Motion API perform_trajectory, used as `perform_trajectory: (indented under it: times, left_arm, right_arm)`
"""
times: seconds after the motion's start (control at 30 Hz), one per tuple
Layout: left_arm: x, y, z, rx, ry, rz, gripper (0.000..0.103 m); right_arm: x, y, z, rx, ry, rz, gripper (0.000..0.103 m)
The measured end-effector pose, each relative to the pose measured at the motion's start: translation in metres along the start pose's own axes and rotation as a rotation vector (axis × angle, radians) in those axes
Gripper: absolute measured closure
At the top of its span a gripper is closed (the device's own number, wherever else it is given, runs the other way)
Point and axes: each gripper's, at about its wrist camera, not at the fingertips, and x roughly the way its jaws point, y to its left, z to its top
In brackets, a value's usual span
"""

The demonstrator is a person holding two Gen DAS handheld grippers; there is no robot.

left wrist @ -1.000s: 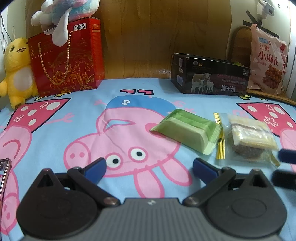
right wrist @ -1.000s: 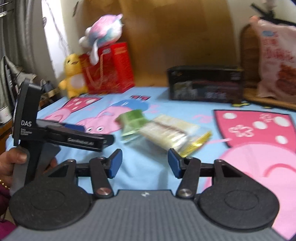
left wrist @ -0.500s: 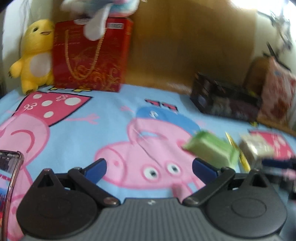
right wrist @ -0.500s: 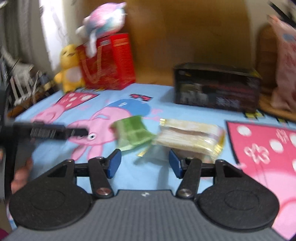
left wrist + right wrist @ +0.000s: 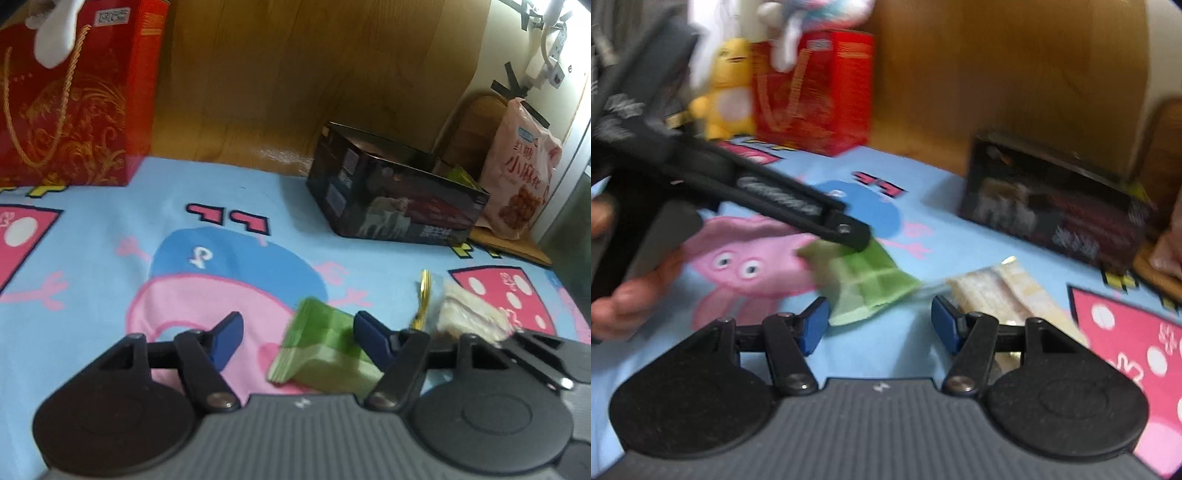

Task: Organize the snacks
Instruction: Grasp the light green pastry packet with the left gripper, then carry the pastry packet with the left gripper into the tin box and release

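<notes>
Left gripper (image 5: pixel 295 334) closing around light, crinkly green snack pack (image 5: pixel 321 350), pads not yet pressing; best pinched mid-body.

The right gripper (image 5: pixel 879 319) hangs over a blue cartoon sheet (image 5: pixel 934 236), jaws apart with nothing between them. Just ahead lies a green packet (image 5: pixel 868 284) — the left gripper's black body (image 5: pixel 768 192) reaches in over its far end, held by a hand (image 5: pixel 624 295) at the left edge. A pale wrapped snack (image 5: pixel 1004 291) lies beside the right fingertip. Farther back: a dark box (image 5: pixel 1056 210), a red bag (image 5: pixel 816 92) and a yellow plush (image 5: pixel 727 88) — all blurred.
</notes>
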Motion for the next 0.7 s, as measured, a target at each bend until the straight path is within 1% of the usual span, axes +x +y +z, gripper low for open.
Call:
perform_trajectory:
  times: [0.07, 0.1, 0.17, 0.2, 0.23, 0.3, 0.4, 0.57, 0.63, 0.7]
  left_arm:
    - [-0.002, -0.002, -0.003, -0.005, 0.017, -0.053, 0.047]
    - [-0.003, -0.003, -0.005, -0.008, 0.025, -0.073, 0.048]
    - [-0.007, -0.008, -0.01, -0.002, 0.029, -0.079, 0.052]
    - [-0.01, -0.01, -0.014, -0.009, 0.035, -0.089, 0.052]
    - [-0.014, -0.011, -0.018, -0.017, 0.034, -0.082, 0.052]
    - [-0.026, -0.01, -0.028, -0.025, 0.028, -0.082, 0.052]
    - [-0.043, -0.01, -0.047, -0.041, 0.024, -0.112, 0.053]
    - [-0.07, -0.021, -0.074, -0.03, 0.027, -0.148, 0.054]
    - [-0.075, -0.029, -0.076, -0.021, 0.035, -0.154, 0.054]
    - [-0.075, -0.036, -0.068, -0.009, 0.031, -0.16, 0.054]
  right_arm:
    - [0.001, 0.004, -0.001, -0.007, -0.002, 0.031, 0.039]
    - [0.002, 0.008, -0.002, -0.029, -0.006, 0.035, 0.039]
    - [0.002, 0.019, -0.004, -0.063, -0.015, 0.052, 0.051]
    - [0.0, 0.022, -0.004, -0.071, -0.017, 0.04, 0.055]
    - [-0.002, 0.024, -0.006, -0.079, -0.021, 0.036, 0.059]
    - [-0.009, 0.022, -0.011, -0.072, -0.028, 0.043, 0.066]
    - [-0.025, 0.023, -0.023, -0.078, -0.031, 0.09, 0.067]
    - [-0.053, 0.03, -0.042, -0.109, -0.054, 0.113, 0.068]
    - [-0.059, 0.029, -0.044, -0.113, -0.069, 0.101, 0.069]
    - [-0.064, 0.023, -0.04, -0.108, -0.099, 0.082, 0.069]
